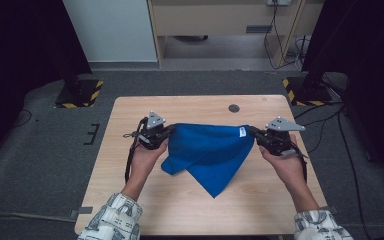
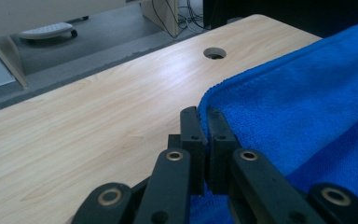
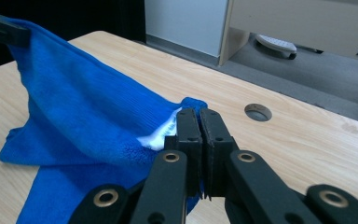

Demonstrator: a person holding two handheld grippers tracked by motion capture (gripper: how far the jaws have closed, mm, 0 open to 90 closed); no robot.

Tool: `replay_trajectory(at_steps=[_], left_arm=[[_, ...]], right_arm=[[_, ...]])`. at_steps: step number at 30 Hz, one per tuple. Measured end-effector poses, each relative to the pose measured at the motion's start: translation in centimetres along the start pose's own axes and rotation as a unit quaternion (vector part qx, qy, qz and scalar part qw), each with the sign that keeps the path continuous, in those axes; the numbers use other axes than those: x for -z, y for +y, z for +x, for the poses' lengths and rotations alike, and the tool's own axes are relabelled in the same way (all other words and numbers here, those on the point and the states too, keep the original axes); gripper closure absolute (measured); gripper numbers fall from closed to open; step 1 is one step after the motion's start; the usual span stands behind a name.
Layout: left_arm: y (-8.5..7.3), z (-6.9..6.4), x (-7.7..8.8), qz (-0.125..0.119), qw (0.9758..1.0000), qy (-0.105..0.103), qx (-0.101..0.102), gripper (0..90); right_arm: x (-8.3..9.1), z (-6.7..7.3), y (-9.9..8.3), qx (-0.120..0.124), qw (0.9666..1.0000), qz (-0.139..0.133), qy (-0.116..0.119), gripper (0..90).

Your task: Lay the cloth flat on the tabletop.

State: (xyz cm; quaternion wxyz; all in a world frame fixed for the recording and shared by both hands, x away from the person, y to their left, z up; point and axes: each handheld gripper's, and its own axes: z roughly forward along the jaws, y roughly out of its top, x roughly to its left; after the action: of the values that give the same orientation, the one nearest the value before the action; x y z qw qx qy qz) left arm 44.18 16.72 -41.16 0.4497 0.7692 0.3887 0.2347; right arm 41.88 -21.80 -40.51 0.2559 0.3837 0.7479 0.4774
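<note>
Around your blue microfibre towel [image 1: 207, 150] the wooden table [image 1: 145, 110] is bare but for a round cable hole [image 1: 234, 108] beyond it. Your left gripper [image 1: 167, 132] and right gripper [image 1: 255, 134] face each other, level, jaws clamped on opposite top corners, the towel stretched between them and its lower folds resting on the table.

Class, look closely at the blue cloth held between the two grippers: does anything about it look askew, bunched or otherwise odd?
Yes. The blue cloth hangs unevenly: its top edge is stretched between the left gripper and right gripper, but the lower part sags to a lopsided point and a fold bunches on the table at lower left.
</note>
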Motion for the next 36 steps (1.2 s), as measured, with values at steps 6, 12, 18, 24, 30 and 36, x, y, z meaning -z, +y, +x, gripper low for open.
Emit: replay_trajectory(at_steps=[6, 12, 18, 24, 30, 36], left_arm=[[0.5, 0.1, 0.4, -0.005, 1.0, 0.0, 0.002, 87.4], [0.8, -0.1, 1.1, -0.008, 1.0, -0.002, -0.001, 87.3], [2.0, -0.2, 1.7, -0.02, 0.9998, -0.006, 0.001, 87.4], [2.6, 0.4, -0.6, -0.001, 1.0, 0.002, 0.007, 87.4], [2.3, 0.9, -2.7, 0.015, 0.9997, 0.013, 0.011, 87.3], [1.7, 1.6, -4.4, 0.028, 0.9992, 0.02, 0.02, 87.3]], right_arm=[[-0.3, -0.1, 0.2, -0.005, 1.0, -0.001, -0.003, 87.7], [0.2, 0.1, 0.8, 0.002, 1.0, -0.004, -0.003, 87.7], [1.4, 0.1, 2.0, 0.012, 0.9998, -0.015, -0.008, 87.6], [-0.3, -1.0, 2.0, 0.008, 0.9999, 0.001, -0.014, 87.6], [-2.5, -2.4, 0.9, -0.004, 0.9997, 0.016, -0.016, 87.6], [-4.5, -3.3, 0.1, -0.015, 0.9993, 0.026, -0.022, 87.4]])
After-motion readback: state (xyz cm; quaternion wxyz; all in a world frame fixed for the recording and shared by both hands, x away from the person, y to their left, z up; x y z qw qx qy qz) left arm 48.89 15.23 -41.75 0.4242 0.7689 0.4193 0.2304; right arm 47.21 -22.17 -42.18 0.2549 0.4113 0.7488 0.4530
